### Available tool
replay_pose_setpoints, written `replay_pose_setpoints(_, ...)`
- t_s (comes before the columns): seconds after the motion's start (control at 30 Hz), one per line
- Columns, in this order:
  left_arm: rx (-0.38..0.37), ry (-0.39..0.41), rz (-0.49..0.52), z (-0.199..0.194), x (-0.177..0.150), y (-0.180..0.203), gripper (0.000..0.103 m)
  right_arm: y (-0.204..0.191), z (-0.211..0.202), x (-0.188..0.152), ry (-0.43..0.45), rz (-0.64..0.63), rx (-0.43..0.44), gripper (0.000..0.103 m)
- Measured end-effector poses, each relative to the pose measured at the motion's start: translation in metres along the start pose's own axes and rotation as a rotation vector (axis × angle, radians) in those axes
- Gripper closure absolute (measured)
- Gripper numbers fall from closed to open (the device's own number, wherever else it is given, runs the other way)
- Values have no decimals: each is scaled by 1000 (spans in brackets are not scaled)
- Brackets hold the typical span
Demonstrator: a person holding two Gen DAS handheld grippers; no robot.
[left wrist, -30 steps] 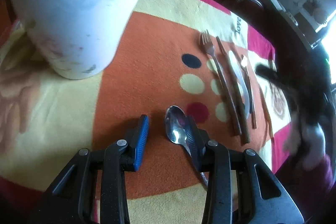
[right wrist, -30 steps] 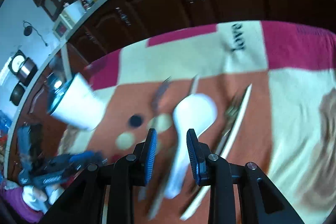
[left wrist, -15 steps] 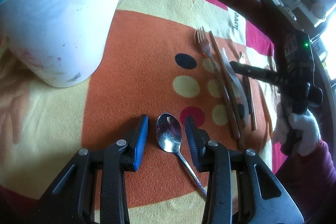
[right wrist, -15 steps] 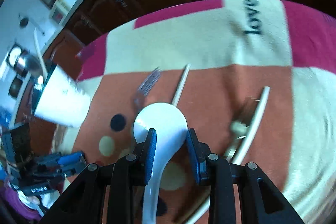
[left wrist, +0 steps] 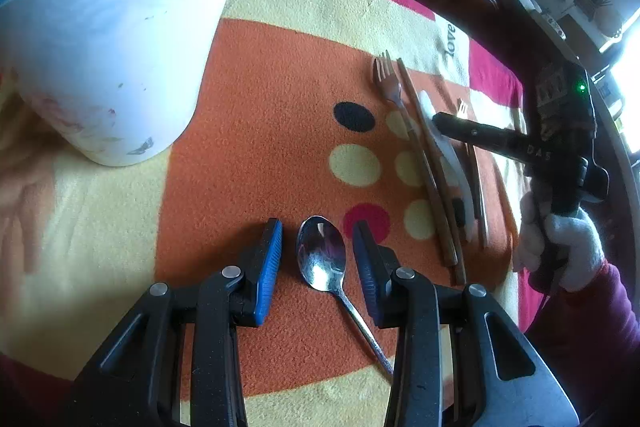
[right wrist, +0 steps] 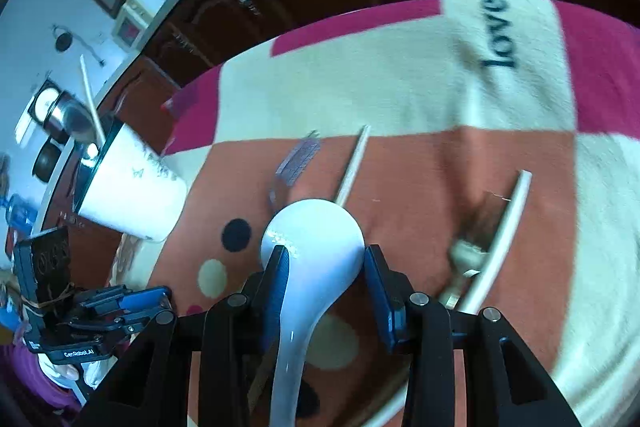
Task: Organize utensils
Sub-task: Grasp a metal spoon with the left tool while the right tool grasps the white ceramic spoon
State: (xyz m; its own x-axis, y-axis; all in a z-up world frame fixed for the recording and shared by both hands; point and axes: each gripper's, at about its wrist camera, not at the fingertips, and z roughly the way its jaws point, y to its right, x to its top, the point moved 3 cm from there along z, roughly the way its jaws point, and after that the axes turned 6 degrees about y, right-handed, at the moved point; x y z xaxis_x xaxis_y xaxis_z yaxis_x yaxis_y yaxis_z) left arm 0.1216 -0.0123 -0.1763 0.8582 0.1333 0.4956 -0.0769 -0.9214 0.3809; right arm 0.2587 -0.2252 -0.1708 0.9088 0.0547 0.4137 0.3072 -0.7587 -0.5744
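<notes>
Left wrist view: the left hand-held gripper (left wrist: 318, 255) stands open, its two blue pads either side of one metal spoon (left wrist: 325, 259) lying bowl-up on the orange patch of the blanket (left wrist: 272, 99), gripping nothing. One white cup (left wrist: 108, 55) stands to the upper left. To the right lie one fork (left wrist: 389, 83) and two brown chopsticks (left wrist: 430, 179) side by side.

Right wrist view: the right hand-held gripper (right wrist: 325, 275) is part open, its pads flanking the bowl of one white ladle spoon (right wrist: 314, 247); whether they touch it I cannot tell
</notes>
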Motion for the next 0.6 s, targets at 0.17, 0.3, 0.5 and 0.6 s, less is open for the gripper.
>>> replay_pose_setpoints(0.17, -2, -2, 1, 0, 0, 0, 68, -10, -5, -2, 1, -41, 10, 83)
replay_pose_setpoints(0.3, -1, 1, 7, 0, 0, 1, 68, -15, -15, -5, 4, -56, 47, 86)
replay_pose_setpoints(0.5, -3, -5, 4, 0, 0, 1, 68, -10, -3, 6, -51, -22, 69, 86)
replay_pose_setpoints(0.6, -3, -16, 2, 0, 1, 0, 72, -10, 9, 17, -78, -35, 63, 85)
